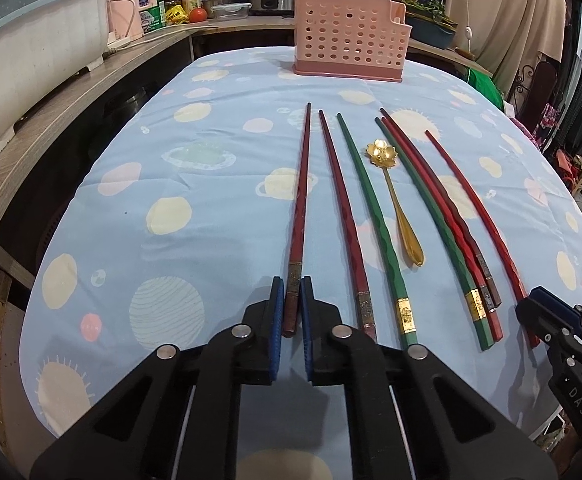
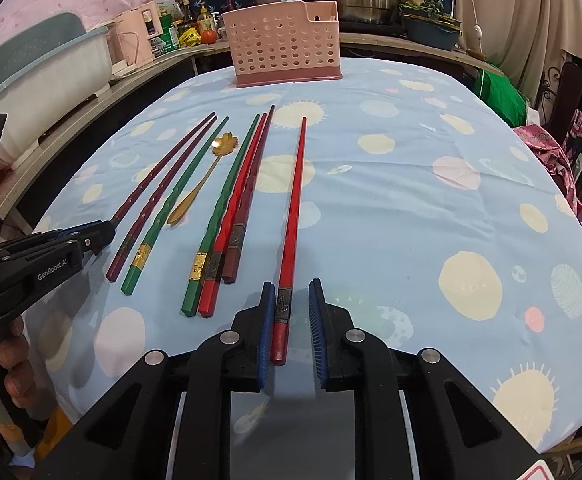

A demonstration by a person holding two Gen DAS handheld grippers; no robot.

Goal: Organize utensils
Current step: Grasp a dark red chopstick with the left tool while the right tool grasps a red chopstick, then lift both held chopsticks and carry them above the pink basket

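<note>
Lying between narrowed left gripper (image 1: 292,286) pads, dark red chopstick (image 1: 301,196); bright red chopstick (image 2: 291,216) between wider right gripper (image 2: 291,292) fingers.

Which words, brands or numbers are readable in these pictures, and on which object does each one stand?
"GenRobot.AI": side of the left gripper, in the right wrist view.
"DAS": body of the right gripper, in the left wrist view.
Chopstick bands: markings unreadable.
Counter bottles and packages: labels too blurred.

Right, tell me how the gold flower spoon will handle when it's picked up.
The gold flower spoon looks metal, so probably rigid. Its thin polished handle may slip between the pads. It lies flat on the tablecloth, so getting fingers under it could be awkward.
</note>
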